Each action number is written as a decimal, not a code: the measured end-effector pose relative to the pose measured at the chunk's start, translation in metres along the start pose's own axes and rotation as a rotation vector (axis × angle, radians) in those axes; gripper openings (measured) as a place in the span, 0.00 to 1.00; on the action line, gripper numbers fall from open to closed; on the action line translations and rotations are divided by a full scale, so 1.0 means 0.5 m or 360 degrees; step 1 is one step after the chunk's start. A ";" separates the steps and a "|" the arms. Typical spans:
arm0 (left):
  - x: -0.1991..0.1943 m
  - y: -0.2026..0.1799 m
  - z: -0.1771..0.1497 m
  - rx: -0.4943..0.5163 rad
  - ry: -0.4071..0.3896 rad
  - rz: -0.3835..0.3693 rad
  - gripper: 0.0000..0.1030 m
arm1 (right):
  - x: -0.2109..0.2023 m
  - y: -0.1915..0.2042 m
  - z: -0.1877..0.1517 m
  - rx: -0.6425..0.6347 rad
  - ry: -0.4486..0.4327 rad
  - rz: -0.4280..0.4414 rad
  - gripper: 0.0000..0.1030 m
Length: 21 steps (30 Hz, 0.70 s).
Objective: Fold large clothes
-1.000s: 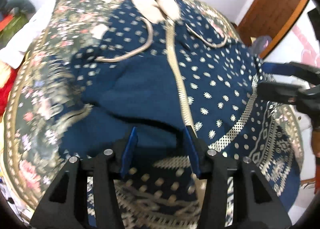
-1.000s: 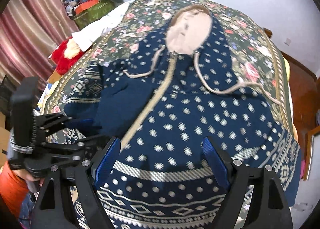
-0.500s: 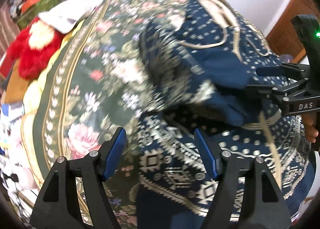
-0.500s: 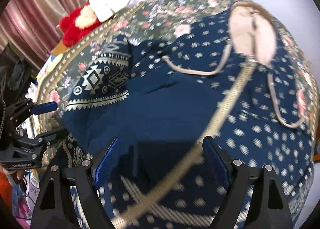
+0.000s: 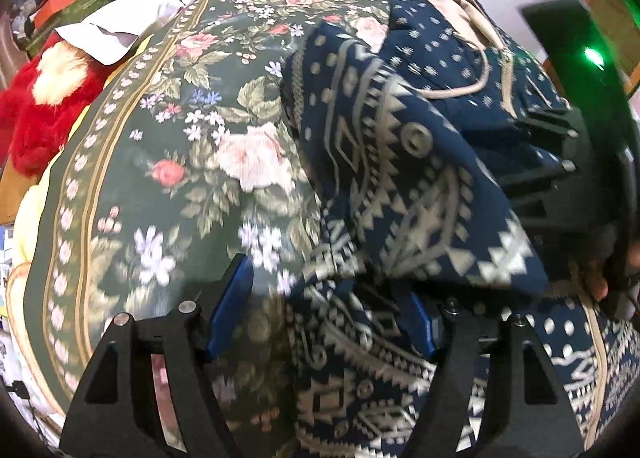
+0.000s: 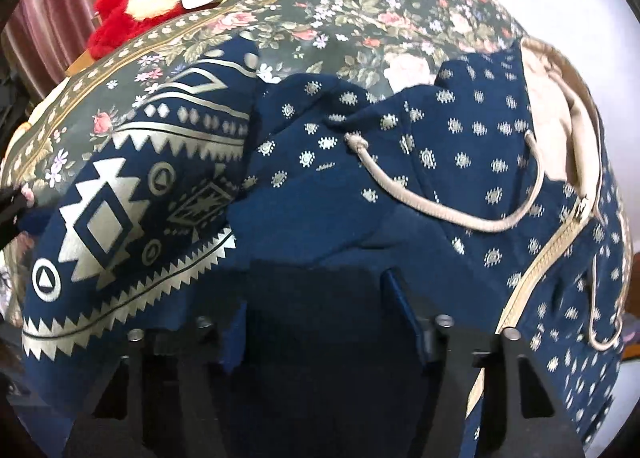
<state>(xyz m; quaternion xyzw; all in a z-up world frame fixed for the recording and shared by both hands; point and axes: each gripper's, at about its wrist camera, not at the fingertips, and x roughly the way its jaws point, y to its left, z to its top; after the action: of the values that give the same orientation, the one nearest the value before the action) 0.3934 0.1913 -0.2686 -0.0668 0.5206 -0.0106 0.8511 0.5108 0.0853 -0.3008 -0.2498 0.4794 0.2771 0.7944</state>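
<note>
The hoodie (image 6: 400, 186) lies zipper-up on the bed (image 5: 168, 162), its left side doubled over toward the middle, so the patterned sleeve (image 5: 420, 186) crosses the chest just ahead of both tools. That looks like a side being narrowed in before the body is folded lengthwise.

The left tool (image 5: 320, 310) is released: its blue pads stand wide apart, one over the floral bedspread, the other half hidden under the hem cloth just ahead of it. It grips nothing that I can see. The right tool (image 6: 316, 318) is pushed into the cloth; dark fabric fills the gap between its pads, which stand fairly wide. Whether it pinches a layer or merely presses down, I cannot tell.

The hoodie is soft navy knit, dotted with small pale motifs above and bold zigzag and diamond bands at sleeve and hem. A beige zipper (image 6: 548, 258) runs to the right of the right tool, and a thick rope-like drawstring (image 6: 440, 210) curves ahead of it. The hood lining is plain beige. Far left of the left tool sits a fluffy red toy (image 5: 40, 110).
</note>
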 end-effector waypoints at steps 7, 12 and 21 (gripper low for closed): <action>0.021 -0.006 0.022 -0.0041 -0.0053 0.0052 0.68 | -0.062 -0.037 -0.008 0.0107 -0.0155 0.0026 0.12; 0.024 -0.013 0.018 -0.0032 -0.0070 0.0125 0.68 | -0.160 -0.108 -0.035 0.0213 -0.0304 -0.0040 0.12; -0.009 -0.004 0.025 -0.0199 -0.0140 0.0361 0.68 | -0.275 -0.265 -0.143 0.0403 -0.0385 -0.0190 0.12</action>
<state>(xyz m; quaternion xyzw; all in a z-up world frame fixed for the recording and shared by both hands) 0.4027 0.1909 -0.2586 -0.0608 0.4867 0.1211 0.8630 0.5033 -0.0853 -0.1892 -0.1407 0.3957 0.1951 0.8863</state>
